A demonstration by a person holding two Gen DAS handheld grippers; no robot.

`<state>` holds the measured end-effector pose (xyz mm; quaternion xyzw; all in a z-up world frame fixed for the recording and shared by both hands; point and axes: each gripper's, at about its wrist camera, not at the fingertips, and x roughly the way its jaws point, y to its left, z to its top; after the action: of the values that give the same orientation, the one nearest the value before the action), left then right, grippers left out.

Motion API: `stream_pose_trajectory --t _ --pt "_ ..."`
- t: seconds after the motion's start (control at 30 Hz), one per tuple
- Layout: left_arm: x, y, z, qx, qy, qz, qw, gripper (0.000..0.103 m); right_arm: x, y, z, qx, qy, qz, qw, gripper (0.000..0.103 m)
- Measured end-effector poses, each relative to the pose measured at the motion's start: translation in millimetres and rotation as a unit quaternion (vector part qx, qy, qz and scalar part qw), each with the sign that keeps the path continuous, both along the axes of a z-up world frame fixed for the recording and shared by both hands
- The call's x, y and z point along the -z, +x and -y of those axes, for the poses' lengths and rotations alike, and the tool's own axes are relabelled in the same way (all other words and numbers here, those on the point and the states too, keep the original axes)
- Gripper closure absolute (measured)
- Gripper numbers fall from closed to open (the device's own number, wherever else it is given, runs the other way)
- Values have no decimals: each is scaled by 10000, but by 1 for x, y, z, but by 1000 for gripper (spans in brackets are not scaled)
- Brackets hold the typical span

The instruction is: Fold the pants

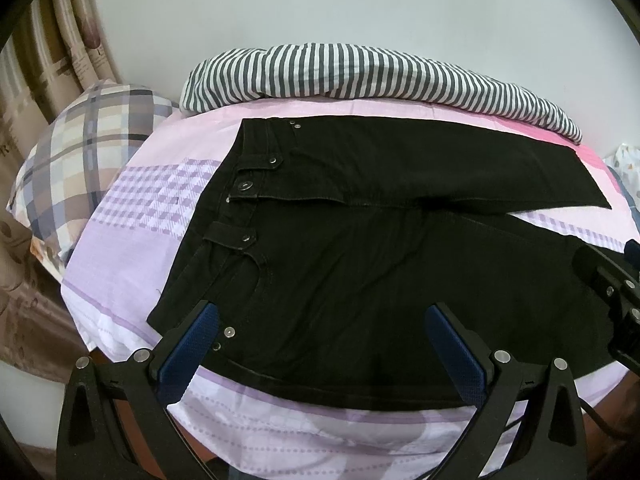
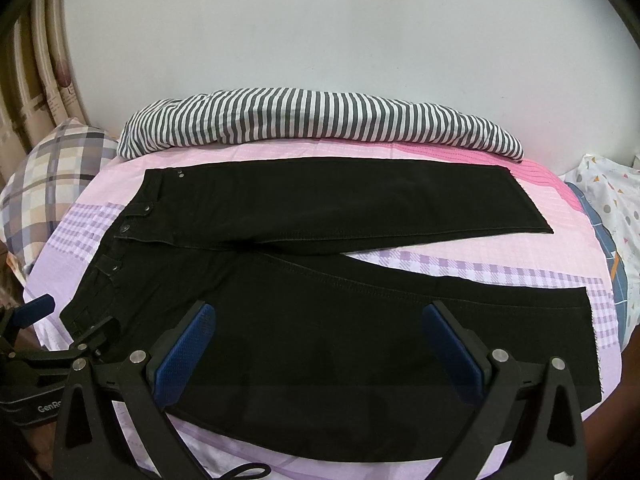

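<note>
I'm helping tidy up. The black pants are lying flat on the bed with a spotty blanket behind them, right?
Almost. The black pants do lie flat on the bed, but the blanket behind them is striped, grey and white, not spotty. The right wrist view shows it clearly.

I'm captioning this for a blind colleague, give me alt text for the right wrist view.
Black pants lie spread flat on a pink and purple bedsheet, legs apart and pointing right, beneath the open right gripper. A striped blanket lies behind; the left gripper reaches the waistband.
</note>
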<state>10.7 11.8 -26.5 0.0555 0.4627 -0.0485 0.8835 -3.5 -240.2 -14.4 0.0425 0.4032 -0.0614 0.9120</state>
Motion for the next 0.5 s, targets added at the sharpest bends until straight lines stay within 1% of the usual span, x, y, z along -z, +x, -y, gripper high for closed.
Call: stream_pose_trajectory --t 0.5 --pt "0 0 1 3 20 13 10000 1 1 -2 -1 8 -8 24 10000 0"
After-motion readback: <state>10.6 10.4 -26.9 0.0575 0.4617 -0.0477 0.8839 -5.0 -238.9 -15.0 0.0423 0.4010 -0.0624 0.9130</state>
